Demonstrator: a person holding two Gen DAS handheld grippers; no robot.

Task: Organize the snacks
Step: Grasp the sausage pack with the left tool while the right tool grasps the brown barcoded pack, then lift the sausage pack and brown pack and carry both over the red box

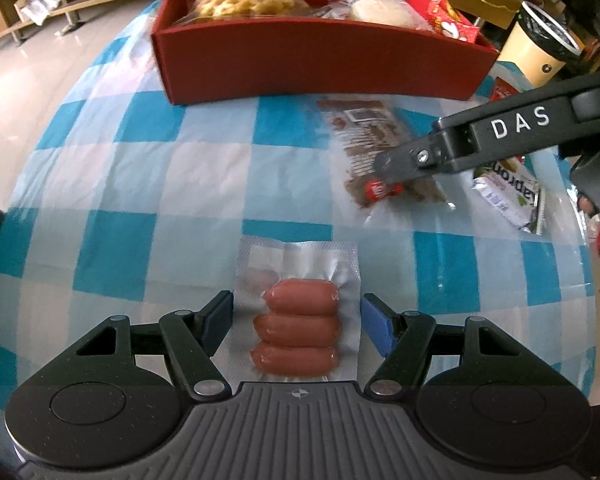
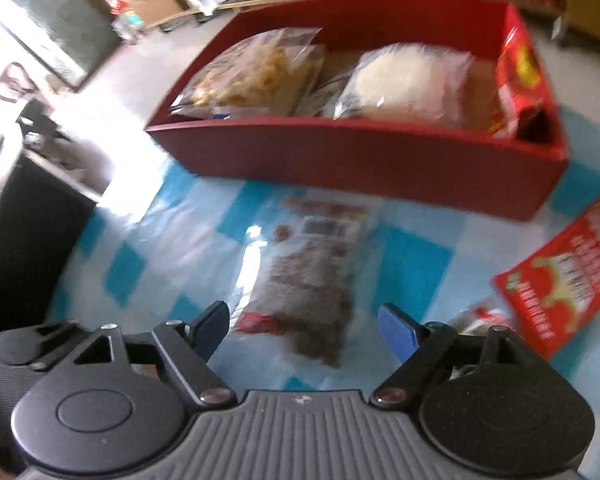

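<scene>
Both grippers spread wide over loose snack packs on the checked cloth

The left gripper (image 1: pixel 297 322) straddles a vacuum pack of sausages (image 1: pixel 296 330), fingers apart on either side, whether touching I cannot tell. The right gripper (image 2: pixel 303 330) hangs open above a brown clear-wrapped snack bag (image 2: pixel 312 280). Beyond both stands the red box (image 1: pixel 316 64), already holding several bags; a red packet (image 2: pixel 568 280) lies beside it

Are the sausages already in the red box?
No, the sausages lie in their clear pack on the checked cloth, between the open left gripper's fingers, well short of the red box.
</scene>
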